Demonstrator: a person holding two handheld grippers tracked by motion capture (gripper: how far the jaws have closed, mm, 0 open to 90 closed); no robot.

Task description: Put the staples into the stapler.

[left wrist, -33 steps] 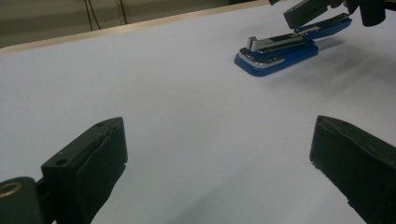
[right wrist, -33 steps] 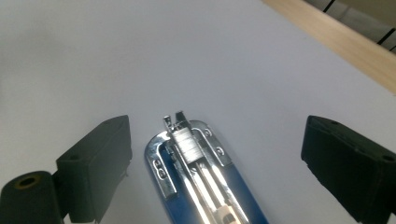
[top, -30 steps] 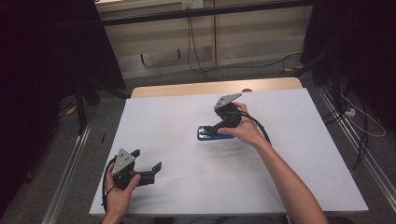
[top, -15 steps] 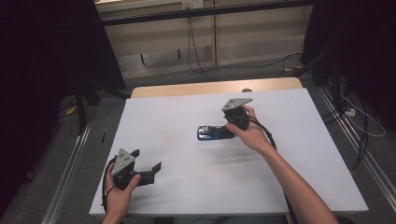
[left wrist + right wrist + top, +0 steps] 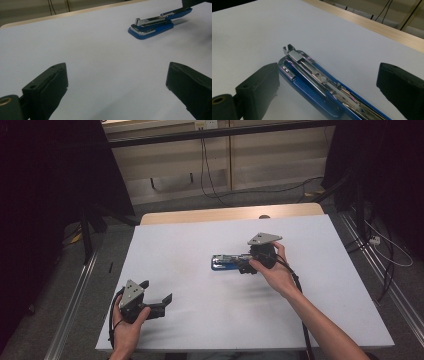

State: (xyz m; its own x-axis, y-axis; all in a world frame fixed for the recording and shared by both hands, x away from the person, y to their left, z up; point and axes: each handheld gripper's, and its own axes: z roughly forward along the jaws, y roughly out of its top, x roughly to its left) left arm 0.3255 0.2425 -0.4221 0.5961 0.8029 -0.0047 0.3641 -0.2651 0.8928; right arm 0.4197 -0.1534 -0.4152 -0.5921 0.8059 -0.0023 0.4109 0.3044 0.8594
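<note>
White covers the surface (image 5: 200,250) in the high view, where a blue stapler (image 5: 226,262) lies near the middle. The right tool (image 5: 245,265) sits at the stapler's right end and hides that end; how wide its jaws stand is hard to make out here. The left tool (image 5: 156,301) rests near the left corner, well apart from the stapler, jaws spread.

From the left tool's view, both jaws stand wide with nothing between them; the stapler lies far right, its far end cut off.

From the right tool's view, the jaws stand wide on either side of the stapler, not gripping it; its near end runs off the bottom edge.
</note>
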